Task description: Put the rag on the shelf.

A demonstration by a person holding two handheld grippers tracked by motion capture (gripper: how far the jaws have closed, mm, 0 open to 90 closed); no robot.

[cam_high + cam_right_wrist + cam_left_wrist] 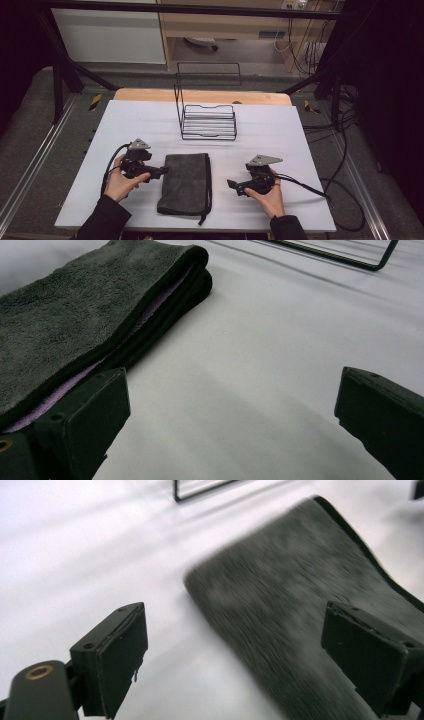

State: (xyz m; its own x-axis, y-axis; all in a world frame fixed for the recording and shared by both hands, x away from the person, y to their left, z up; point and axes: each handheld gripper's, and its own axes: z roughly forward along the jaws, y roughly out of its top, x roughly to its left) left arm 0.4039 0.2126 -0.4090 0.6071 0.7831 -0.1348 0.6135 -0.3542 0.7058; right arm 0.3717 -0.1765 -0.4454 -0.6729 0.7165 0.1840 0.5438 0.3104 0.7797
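Observation:
A folded dark grey towel (186, 183) lies flat on the white table (280, 135) near the front middle. Its folded layers show a lilac inner edge in the right gripper view (85, 325). My left gripper (162, 171) is at the towel's left edge, open, with the towel (295, 610) stretching ahead between its jaws and nothing held. My right gripper (231, 184) hovers to the right of the towel, open, its jaws wide apart over bare table, a short gap from the towel's right edge.
A black wire rack (207, 120) stands behind the towel at the table's middle back; its base wire shows in both gripper views (200, 490) (340, 255). Cables (320, 192) trail off the right side. A wooden strip (200, 95) borders the far edge.

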